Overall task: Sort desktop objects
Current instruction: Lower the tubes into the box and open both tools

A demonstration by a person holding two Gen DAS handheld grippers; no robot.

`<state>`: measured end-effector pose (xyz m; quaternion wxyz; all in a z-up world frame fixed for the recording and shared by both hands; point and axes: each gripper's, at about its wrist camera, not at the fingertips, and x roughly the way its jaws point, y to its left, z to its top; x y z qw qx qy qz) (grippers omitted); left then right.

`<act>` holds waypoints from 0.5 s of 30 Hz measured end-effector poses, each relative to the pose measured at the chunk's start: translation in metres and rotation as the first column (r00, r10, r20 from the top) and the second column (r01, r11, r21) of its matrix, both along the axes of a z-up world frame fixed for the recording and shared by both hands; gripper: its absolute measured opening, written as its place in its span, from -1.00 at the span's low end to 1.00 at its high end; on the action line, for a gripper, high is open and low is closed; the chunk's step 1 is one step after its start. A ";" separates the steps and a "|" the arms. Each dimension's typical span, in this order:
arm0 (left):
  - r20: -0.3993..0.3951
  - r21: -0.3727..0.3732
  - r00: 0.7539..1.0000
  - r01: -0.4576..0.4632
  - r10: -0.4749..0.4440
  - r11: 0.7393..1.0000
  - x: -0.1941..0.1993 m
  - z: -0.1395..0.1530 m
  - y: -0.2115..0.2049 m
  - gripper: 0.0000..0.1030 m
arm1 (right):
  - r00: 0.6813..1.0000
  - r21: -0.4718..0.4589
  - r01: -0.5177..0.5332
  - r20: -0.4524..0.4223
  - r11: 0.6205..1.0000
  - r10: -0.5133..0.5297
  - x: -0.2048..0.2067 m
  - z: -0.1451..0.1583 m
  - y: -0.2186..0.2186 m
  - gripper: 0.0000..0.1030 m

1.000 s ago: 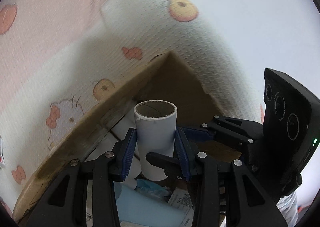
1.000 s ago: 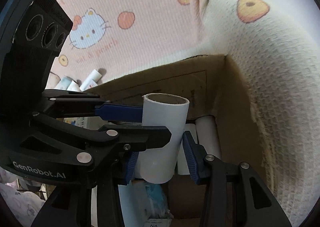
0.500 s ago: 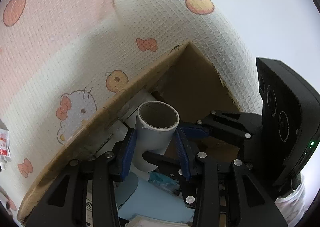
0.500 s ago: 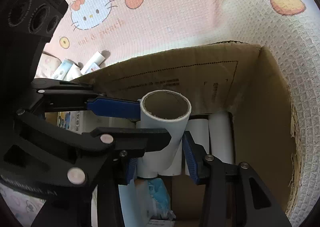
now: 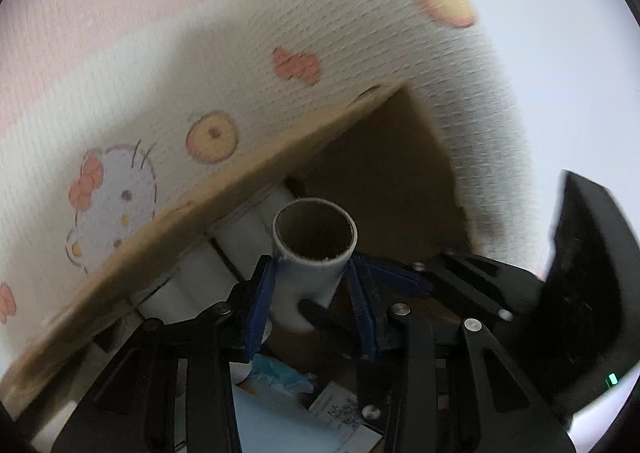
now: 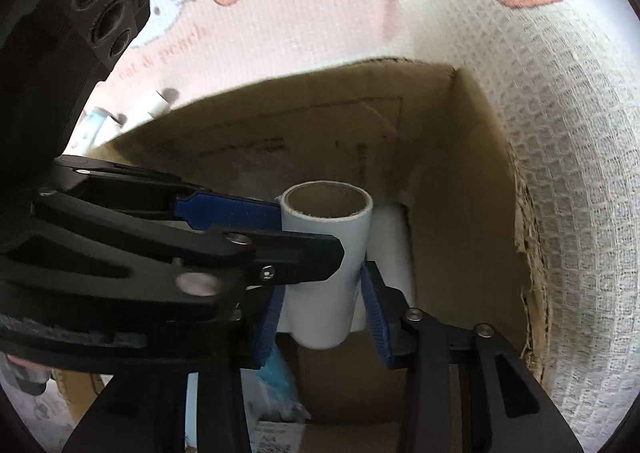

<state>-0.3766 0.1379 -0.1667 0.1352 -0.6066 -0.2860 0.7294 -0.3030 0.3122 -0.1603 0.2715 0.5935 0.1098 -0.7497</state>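
Looking along the left hand-held gripper [image 5: 314,299], its blue pads [image 5: 259,307] sit against both sides of a white cardboard tube [image 5: 310,269], whose open brown mouth faces the lens; the tube's lower end is hidden behind the right hand-held gripper's black finger crossing at 6 o'clock. The tube hangs inside a cardboard box [image 5: 384,189]. The box's near wall runs from 8 o'clock up to 1 o'clock and hides most of the white rolls [image 5: 240,241] packed at 9 o'clock of the tube. Below, crumpled blue plastic [image 5: 280,373] and a printed leaflet [image 5: 336,405] are partly covered by the gripper frame. Motion blur smears the Hello Kitty cloth [image 5: 160,93] and the black camera housing at 3 o'clock. Bare brown wall lies at 2 o'clock of the tube.

From the right wrist, the right hand-held gripper [image 6: 322,305] clamps the same white cardboard tube [image 6: 326,253] lower down, pads touching either side. The left hand-held gripper [image 6: 280,237] reaches in from 9 o'clock and hides the tube's left flank. One white roll [image 6: 390,245] stands just beside the tube at 3 o'clock, blurred. The box's [image 6: 460,181] torn right edge runs down at 4 o'clock. More small tubes [image 6: 150,107] lie outside the box at 10 o'clock, partly cut off by its rim. The box floor at 6 o'clock is bare cardboard.
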 end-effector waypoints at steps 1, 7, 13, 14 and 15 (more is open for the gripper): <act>0.022 0.010 1.000 -0.017 0.017 1.000 -0.002 -0.006 0.000 -0.35 | 1.000 0.021 0.000 -0.001 1.000 0.000 0.000 -0.001 0.000 -0.34; 0.129 0.040 0.986 -0.110 0.104 0.993 -0.012 -0.030 -0.003 -1.00 | 1.000 0.111 -0.017 -0.021 0.994 0.020 0.003 -0.004 -0.003 -0.34; 0.135 0.036 0.983 -0.129 0.123 0.991 -0.013 -0.034 -0.007 -1.00 | 1.000 0.137 -0.008 -0.013 0.991 0.010 0.009 -0.008 0.001 -0.34; 0.127 0.036 0.985 -0.126 0.120 0.991 -0.012 -0.032 -0.007 -1.00 | 1.000 0.127 0.001 -0.015 0.992 0.001 0.009 -0.007 0.003 -0.34; 0.116 0.035 0.986 -0.122 0.117 0.992 -0.011 -0.029 -0.007 -1.00 | 1.000 0.111 0.005 -0.016 0.994 -0.003 0.008 -0.005 0.005 -0.34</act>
